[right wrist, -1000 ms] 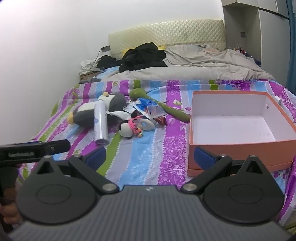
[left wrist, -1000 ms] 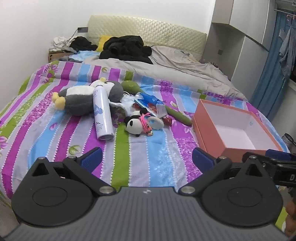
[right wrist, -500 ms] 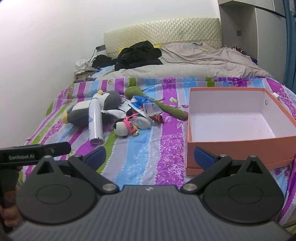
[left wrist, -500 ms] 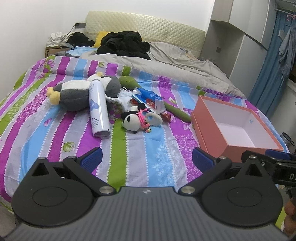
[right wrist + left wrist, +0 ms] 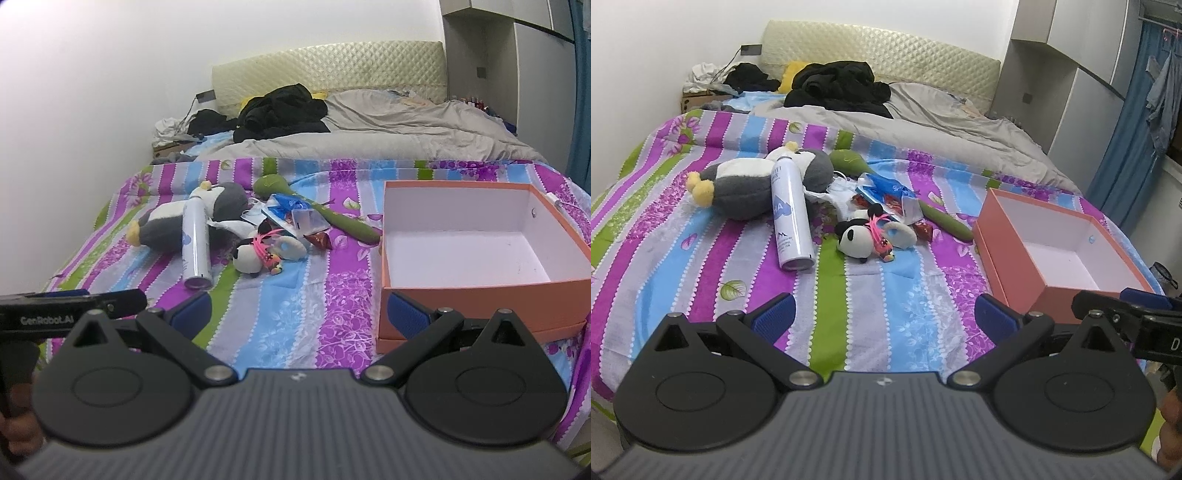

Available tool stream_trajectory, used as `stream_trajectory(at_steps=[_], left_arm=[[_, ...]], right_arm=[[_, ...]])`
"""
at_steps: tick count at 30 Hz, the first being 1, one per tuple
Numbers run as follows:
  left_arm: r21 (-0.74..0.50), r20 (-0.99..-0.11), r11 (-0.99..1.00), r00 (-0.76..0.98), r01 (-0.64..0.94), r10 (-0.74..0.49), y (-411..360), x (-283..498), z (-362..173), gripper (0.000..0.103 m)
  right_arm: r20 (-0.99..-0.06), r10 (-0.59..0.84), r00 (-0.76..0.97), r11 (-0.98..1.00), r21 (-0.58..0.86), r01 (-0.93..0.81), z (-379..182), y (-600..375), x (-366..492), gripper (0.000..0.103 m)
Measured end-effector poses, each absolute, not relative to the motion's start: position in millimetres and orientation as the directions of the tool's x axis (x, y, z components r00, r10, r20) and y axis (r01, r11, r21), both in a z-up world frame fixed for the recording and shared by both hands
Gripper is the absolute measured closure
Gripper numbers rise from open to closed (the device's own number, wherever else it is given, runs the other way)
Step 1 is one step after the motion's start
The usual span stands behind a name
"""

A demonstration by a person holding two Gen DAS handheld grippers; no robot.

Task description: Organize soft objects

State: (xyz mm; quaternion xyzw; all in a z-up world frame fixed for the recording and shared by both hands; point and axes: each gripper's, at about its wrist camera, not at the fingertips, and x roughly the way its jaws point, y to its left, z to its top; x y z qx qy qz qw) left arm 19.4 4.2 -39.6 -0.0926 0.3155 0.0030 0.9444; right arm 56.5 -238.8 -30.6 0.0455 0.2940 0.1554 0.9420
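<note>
On the striped bedspread lie a grey-and-white penguin plush, a small panda plush with a pink tassel, and a long green plush. An open orange box, empty, sits at the right. My left gripper is open and empty above the near bedspread, well short of the toys. My right gripper is open and empty, its right fingertip in front of the box's near wall.
A white spray can lies against the penguin. Blue and clear wrappers and a small red packet lie among the toys. Grey duvet and black clothes cover the bed's far half. A wardrobe stands right.
Both grippers have moved forward and slightly up over the bed; the toys and box look closer. Jaws stay open. Nothing on the bed has moved.
</note>
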Motion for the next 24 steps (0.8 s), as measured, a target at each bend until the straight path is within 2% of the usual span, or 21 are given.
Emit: stream_trajectory(at_steps=[5, 15, 24], left_arm=[[-0.200, -0.619, 0.976, 0.783, -0.082, -0.061, 10, 24, -44, 0.000], [-0.177, -0.626, 0.980, 0.779, -0.091, -0.041, 12, 36, -58, 0.000], [-0.173, -0.634, 0.982, 0.771, -0.078, -0.051, 9, 45, -64, 0.000]], right_arm=[[-0.574, 0.311, 0.758, 0.950, 0.192, -0.245, -34, -239, 62, 0.000], [-0.592, 0.352, 0.725, 0.936, 0.245, -0.254, -55, -242, 68, 0.000], [-0.582, 0.348, 0.735, 0.936, 0.257, -0.241, -59, -249, 70, 0.000]])
